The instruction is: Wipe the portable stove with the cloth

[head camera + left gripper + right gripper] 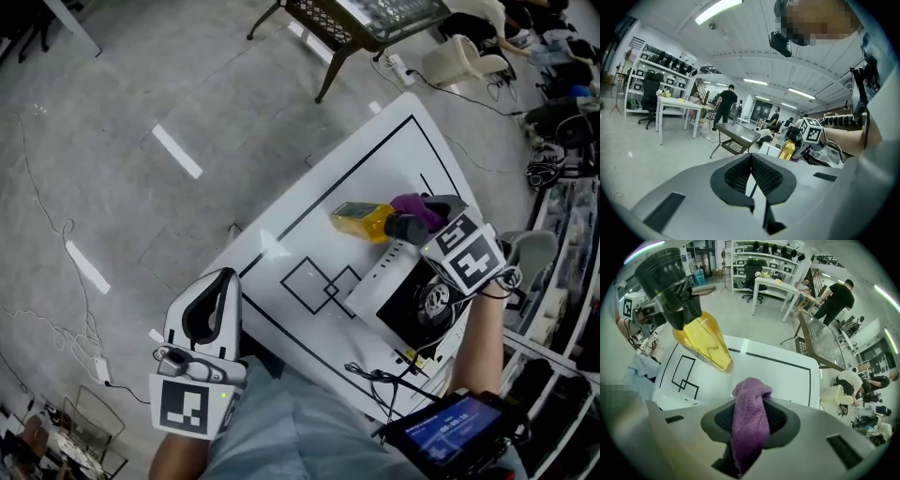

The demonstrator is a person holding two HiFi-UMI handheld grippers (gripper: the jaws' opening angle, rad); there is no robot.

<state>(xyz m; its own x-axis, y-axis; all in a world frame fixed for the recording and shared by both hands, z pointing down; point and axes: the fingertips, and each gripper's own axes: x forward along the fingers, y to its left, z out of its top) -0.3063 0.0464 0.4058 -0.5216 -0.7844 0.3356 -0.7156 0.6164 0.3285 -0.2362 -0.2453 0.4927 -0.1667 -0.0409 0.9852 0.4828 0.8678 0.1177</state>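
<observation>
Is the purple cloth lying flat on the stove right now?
No, the purple cloth is pinched between the jaws of the right gripper, not spread on the stove.

The head view looks steeply down on the white table [375,159]. The right gripper view faces down, close over that table and its yellow bottle [705,341]. The left gripper view looks nearly level, seeing the bottle from afar.

Purple cloth [749,427], bunched, nipped in rt hand-held gripper [751,401]; white-n-black portable stove [405,305] flat at table [309,234] edge.
</observation>
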